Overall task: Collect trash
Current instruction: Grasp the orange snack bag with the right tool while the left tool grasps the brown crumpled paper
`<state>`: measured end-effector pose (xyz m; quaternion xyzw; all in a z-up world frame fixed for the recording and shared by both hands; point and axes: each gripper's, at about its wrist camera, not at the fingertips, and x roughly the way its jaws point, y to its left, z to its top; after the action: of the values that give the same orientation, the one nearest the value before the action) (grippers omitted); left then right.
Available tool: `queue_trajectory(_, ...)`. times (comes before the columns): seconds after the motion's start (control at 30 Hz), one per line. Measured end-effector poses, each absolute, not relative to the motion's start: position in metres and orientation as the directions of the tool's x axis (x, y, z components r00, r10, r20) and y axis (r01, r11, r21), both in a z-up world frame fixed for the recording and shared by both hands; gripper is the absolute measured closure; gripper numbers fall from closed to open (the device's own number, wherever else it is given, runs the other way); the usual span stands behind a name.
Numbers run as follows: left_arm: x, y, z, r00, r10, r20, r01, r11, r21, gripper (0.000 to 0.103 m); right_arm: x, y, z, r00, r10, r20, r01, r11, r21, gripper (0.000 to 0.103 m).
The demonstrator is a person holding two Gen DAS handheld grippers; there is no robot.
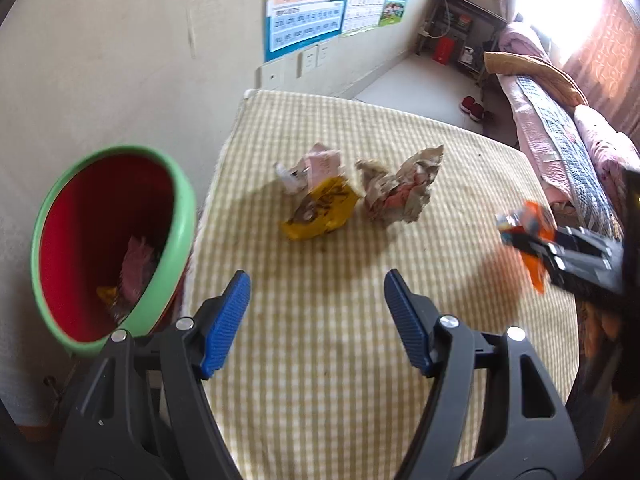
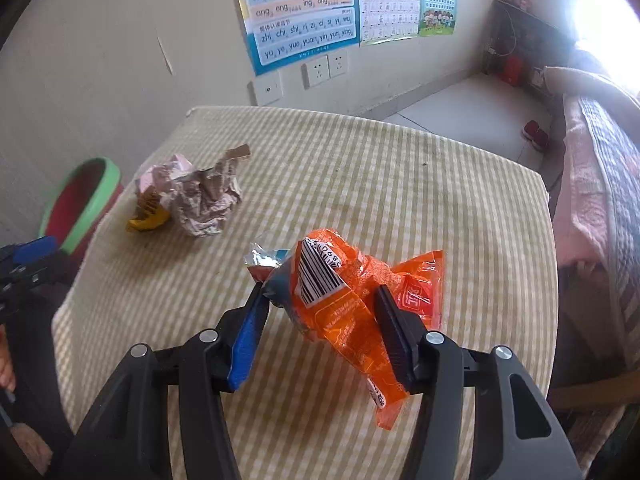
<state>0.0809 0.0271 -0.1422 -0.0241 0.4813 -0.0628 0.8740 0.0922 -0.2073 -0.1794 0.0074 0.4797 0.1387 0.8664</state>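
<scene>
My right gripper (image 2: pixel 320 300) is shut on a crumpled orange wrapper (image 2: pixel 344 304) with a barcode, held above the checked table (image 2: pixel 360 184); it also shows in the left wrist view (image 1: pixel 528 224). My left gripper (image 1: pixel 318 284) is open and empty over the table's near side. A yellow and pink wrapper (image 1: pixel 316 196) and a crumpled brown paper (image 1: pixel 400 188) lie side by side mid-table, also seen in the right wrist view (image 2: pixel 156 208) (image 2: pixel 208 200). A red bin with a green rim (image 1: pixel 112 240) stands left of the table, with trash inside.
A wall with posters (image 2: pixel 304 12) and sockets (image 2: pixel 324 70) runs behind the table. A bed with pink quilts (image 1: pixel 560 120) lies to the right. Red shoes (image 1: pixel 474 108) sit on the floor beyond the table.
</scene>
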Motion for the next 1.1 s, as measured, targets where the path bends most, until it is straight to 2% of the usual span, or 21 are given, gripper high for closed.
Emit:
queue_trajectory(0.3,0.149,-0.048,-0.150,0.527,-0.222,-0.821,0.289,0.955,-0.073,0.037,0.024,-0.215,-0.183,0.497,0.278,-0.822,-0.128,0.960,0.248,0.049)
queue_trajectory(0.47,0.185,-0.067,-0.199,0.364,-0.154,-0.918,0.257,0.965,-0.060,0.037,0.021,-0.208,-0.189,0.477,0.277,-0.834,-0.138,0.961,0.241,0.049)
queue_trajectory(0.53,0.186,-0.066,-0.204,0.381,-0.107,-0.918,0.244,0.970,-0.012,0.038,0.021,-0.206,-0.187,0.477,0.285,-0.831,-0.143,0.958,0.247,0.049)
queue_trajectory(0.57,0.186,-0.066,-0.204,0.386,-0.101,-0.917,0.249,0.969,-0.002,0.043,0.020,-0.205,-0.187,0.478,0.287,-0.830,-0.144,0.958,0.248,0.049)
queue_trajectory(0.6,0.184,-0.067,-0.202,0.394,-0.084,-0.915,0.257,0.966,0.022,0.056,0.020,-0.204,-0.187,0.477,0.289,-0.830,-0.144,0.957,0.250,0.049)
queue_trajectory(0.67,0.182,-0.064,-0.198,0.409,-0.068,-0.910,0.269,0.962,0.049,0.071,0.020,-0.203,-0.190,0.471,0.288,-0.834,-0.142,0.958,0.250,0.049)
queue_trajectory(0.7,0.181,-0.060,-0.196,0.406,-0.081,-0.910,0.268,0.963,0.033,0.074,0.020,-0.202,-0.190,0.471,0.286,-0.835,-0.142,0.958,0.248,0.049)
queue_trajectory(1.1,0.106,-0.025,-0.147,0.469,-0.240,-0.850,0.250,0.959,-0.133,0.077,0.015,-0.189,-0.183,0.468,0.302,-0.831,-0.172,0.953,0.250,0.049)
